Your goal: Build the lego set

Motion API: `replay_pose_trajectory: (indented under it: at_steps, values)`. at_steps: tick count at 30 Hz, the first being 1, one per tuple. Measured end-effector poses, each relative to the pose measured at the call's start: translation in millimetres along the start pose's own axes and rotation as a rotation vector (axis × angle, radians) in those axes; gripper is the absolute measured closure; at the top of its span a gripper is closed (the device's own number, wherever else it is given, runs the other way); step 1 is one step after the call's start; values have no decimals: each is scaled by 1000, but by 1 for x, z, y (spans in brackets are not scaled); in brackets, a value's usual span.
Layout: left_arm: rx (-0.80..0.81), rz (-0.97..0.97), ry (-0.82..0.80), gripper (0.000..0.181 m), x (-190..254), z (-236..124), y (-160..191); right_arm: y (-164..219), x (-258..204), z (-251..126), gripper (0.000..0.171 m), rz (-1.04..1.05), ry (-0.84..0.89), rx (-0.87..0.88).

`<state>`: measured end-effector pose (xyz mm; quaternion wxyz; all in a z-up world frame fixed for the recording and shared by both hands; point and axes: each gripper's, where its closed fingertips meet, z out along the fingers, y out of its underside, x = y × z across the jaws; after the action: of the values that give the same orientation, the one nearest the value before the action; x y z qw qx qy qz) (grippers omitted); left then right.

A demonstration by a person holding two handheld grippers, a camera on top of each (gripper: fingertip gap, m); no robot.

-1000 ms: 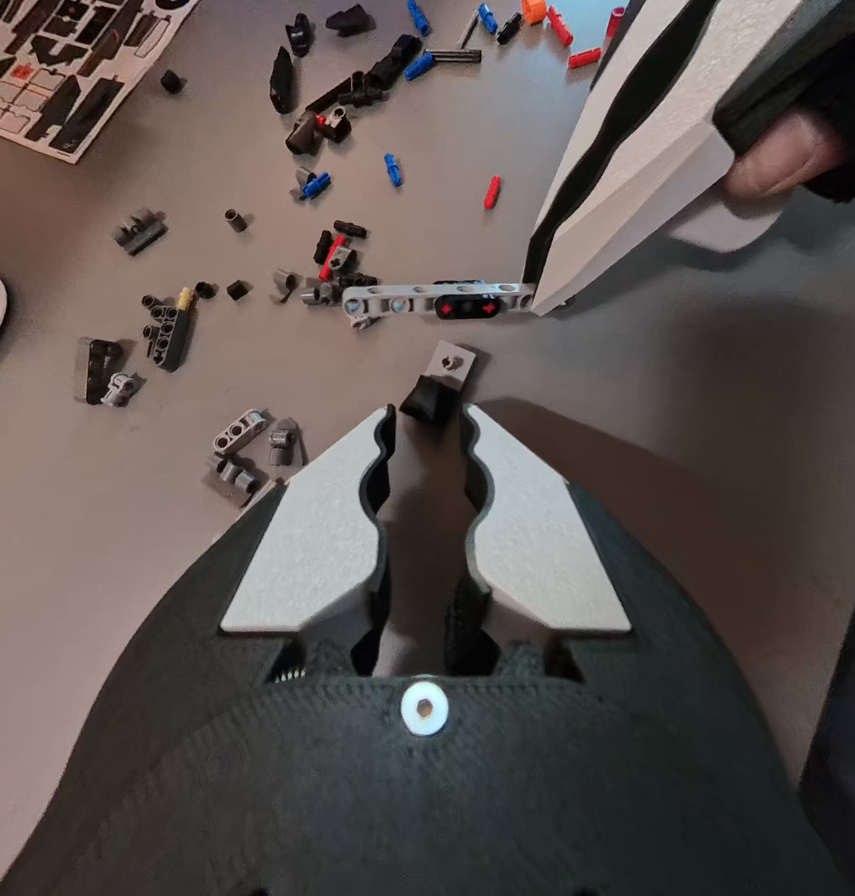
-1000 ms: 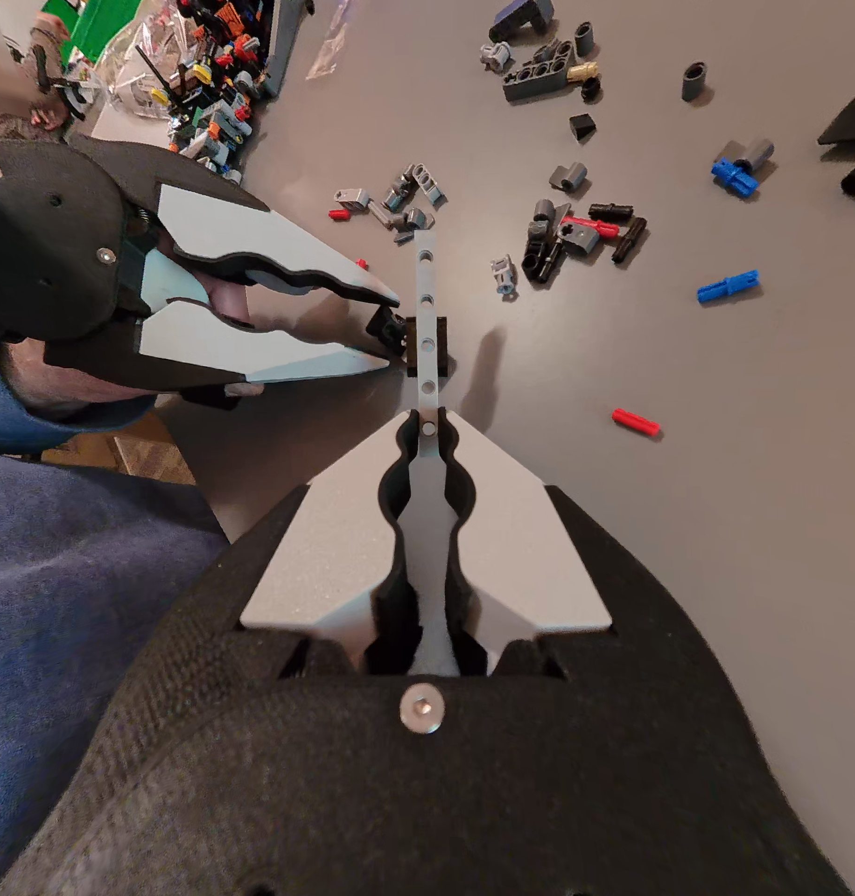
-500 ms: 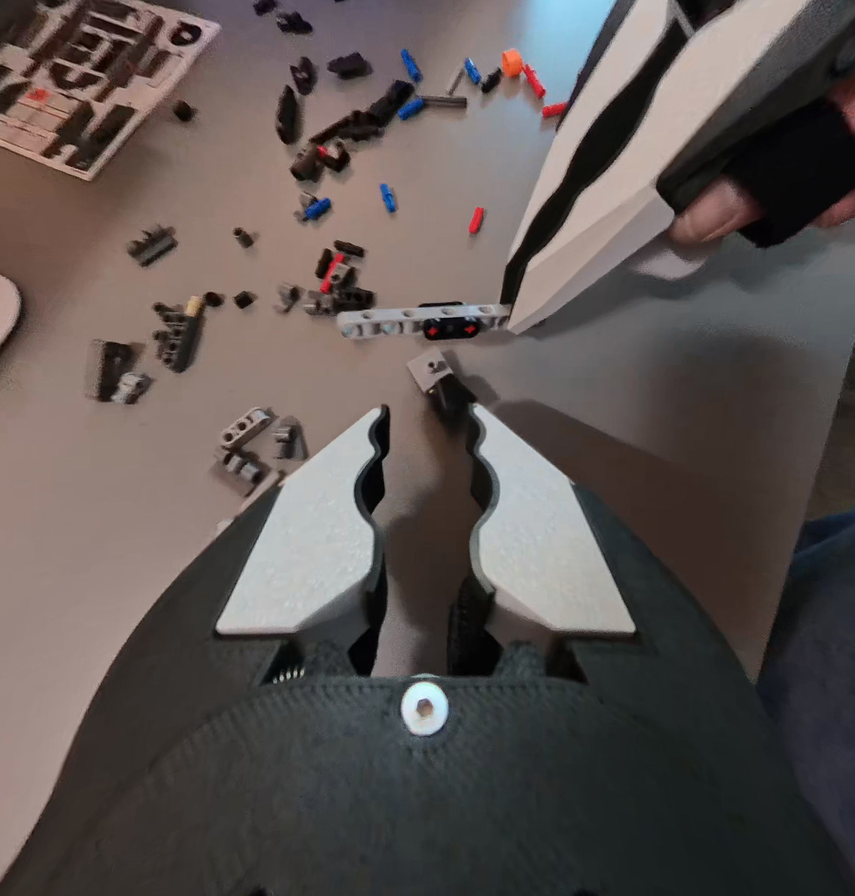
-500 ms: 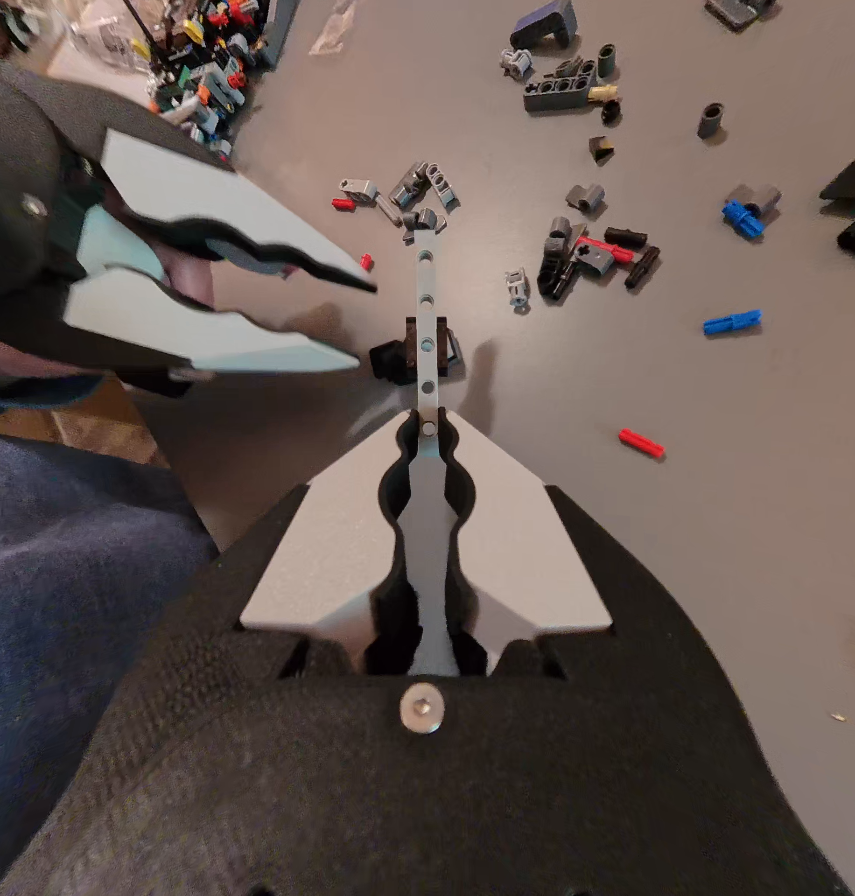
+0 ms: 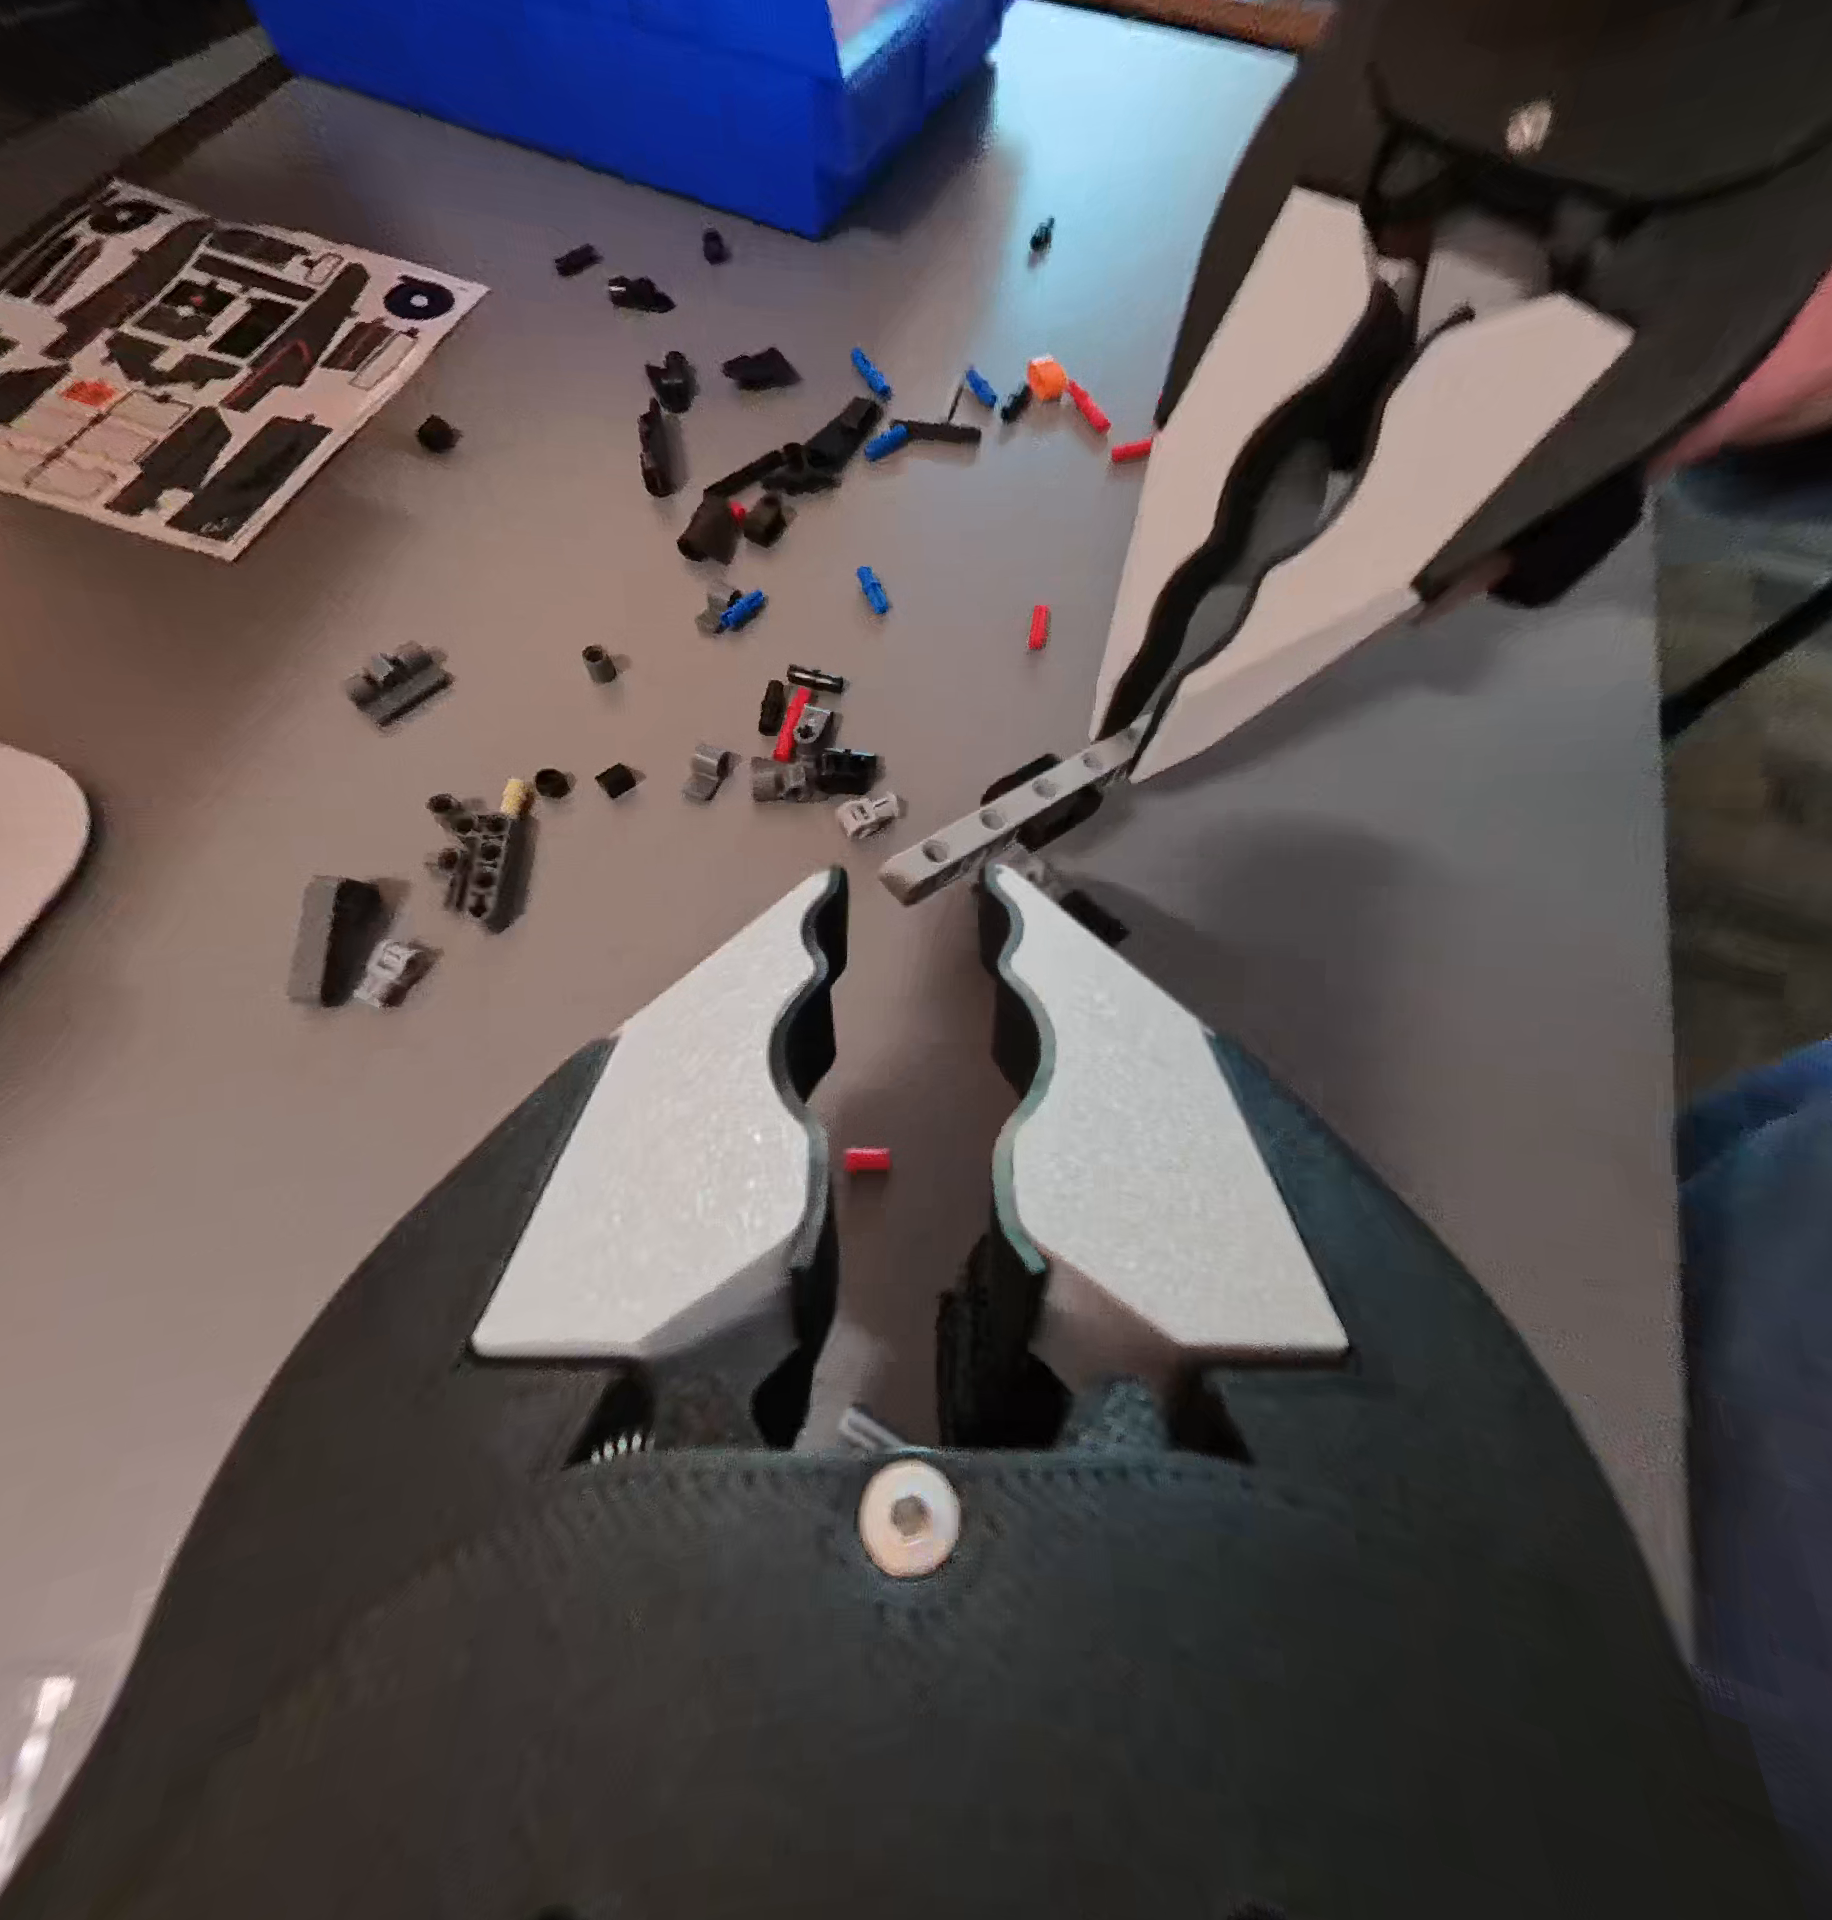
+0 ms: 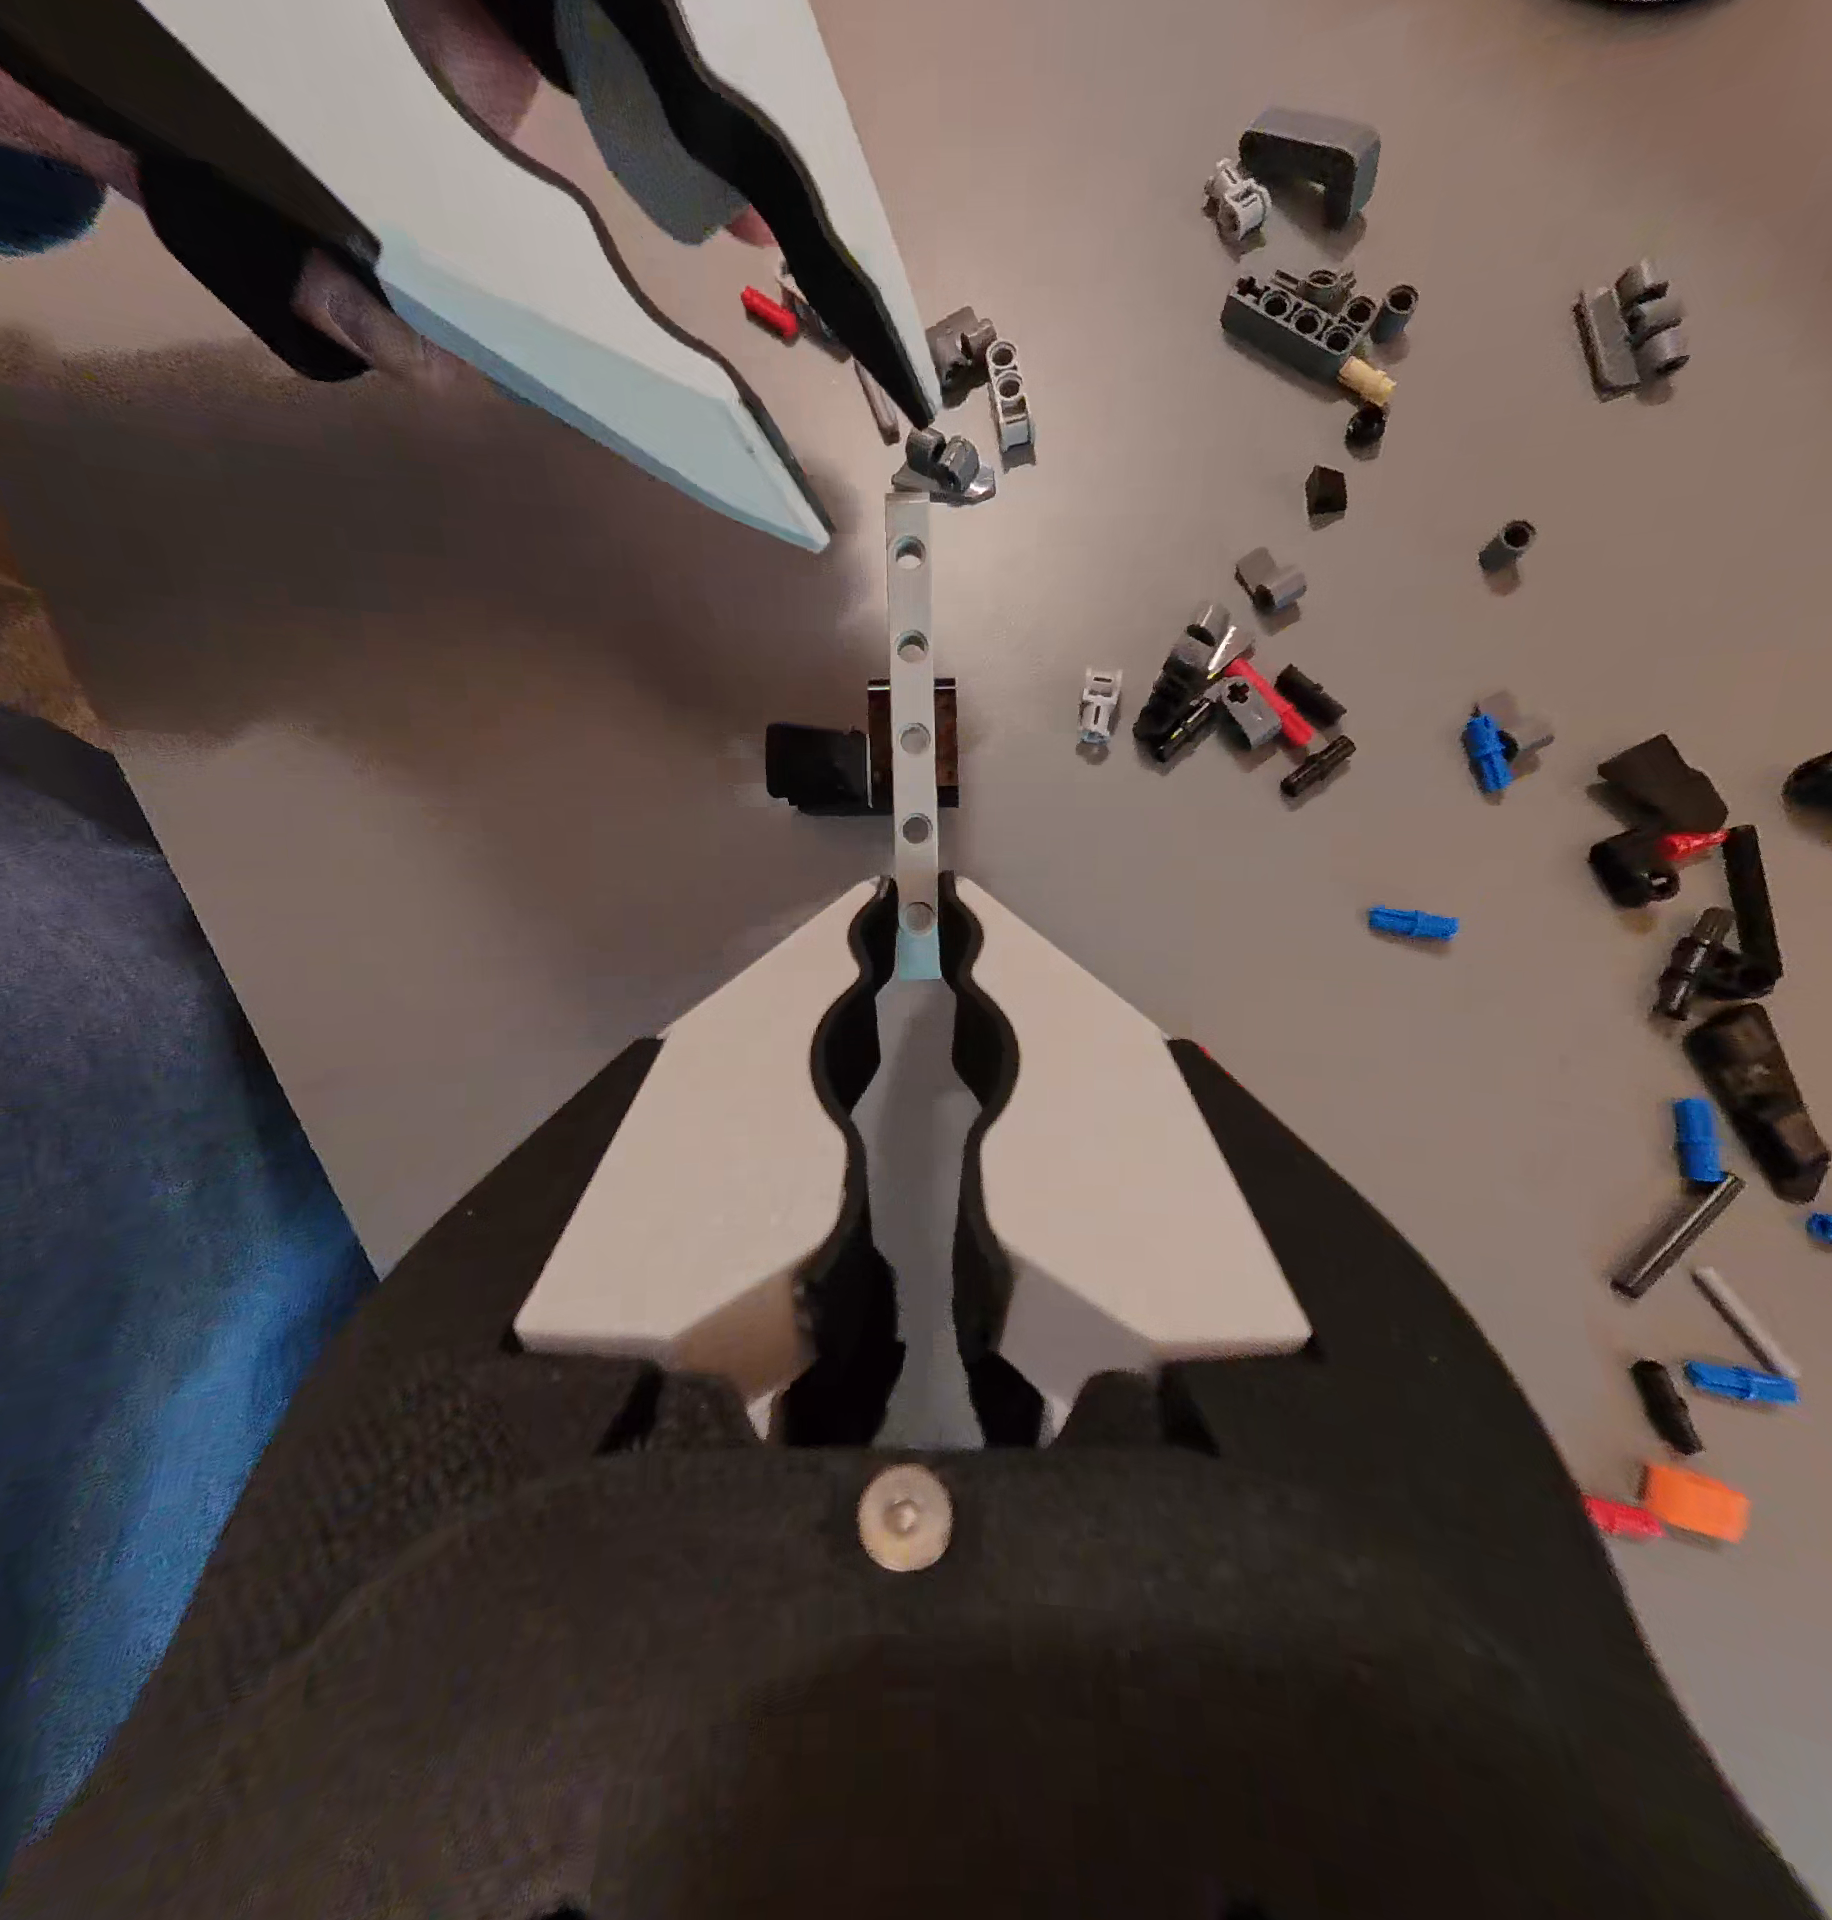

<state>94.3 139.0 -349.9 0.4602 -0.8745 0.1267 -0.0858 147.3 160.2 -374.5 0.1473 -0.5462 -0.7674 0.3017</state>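
My right gripper (image 6: 912,883) is shut on one end of a long light grey holed beam (image 6: 912,644). The beam points forward above the table, with a short black block (image 6: 951,748) fixed across its middle. A separate black piece (image 6: 813,764) lies on the table just left of it. My left gripper (image 5: 912,894) is open and empty. The free end of the beam (image 5: 995,831) hangs just past its tips. In the right wrist view the left gripper (image 6: 876,478) reaches in from the upper left beside the beam's far end. A red pin (image 5: 867,1158) lies between the left fingers.
Loose black, grey, blue and red pieces (image 5: 787,727) are scattered over the grey table, with more at the right (image 6: 1722,987). A sticker sheet (image 5: 185,364) and a blue box (image 5: 683,104) sit at the back. The table edge (image 5: 1660,1039) runs close on the right. The grippers' ends are close to 7 centimetres from one another. The separate black piece (image 6: 813,764) is about 4 centimetres from my right fingertips. My left tips are roughly 7 centimetres from the red pin (image 5: 867,1158).
The black piece that was at my left fingertips now lies on the table. My left gripper has pulled back and risen. My right gripper has swung the beam's free end toward the left gripper.
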Motion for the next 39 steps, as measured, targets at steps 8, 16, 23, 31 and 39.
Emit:
replay_pose_trajectory:
  at_steps: [8, 16, 23, 31, 39]
  values:
    - [-100, 259, 38, 161, 6, 12, 9, 0, -7, 6, 167, -30, -5, -23]
    - [-158, 342, 98, 168, 8, 15, 19, 0, -7, 8, 167, -43, 5, -24]
    - [-172, 370, 112, 170, 9, 18, 22, 2, -6, 9, 167, -29, 8, -14]
    - [-180, 400, 115, 170, 10, 21, 26, 5, -5, 12, 167, -25, 25, -8]
    - [-177, 462, 103, 171, 9, 21, 27, 4, -5, 12, 167, -60, 103, -10]
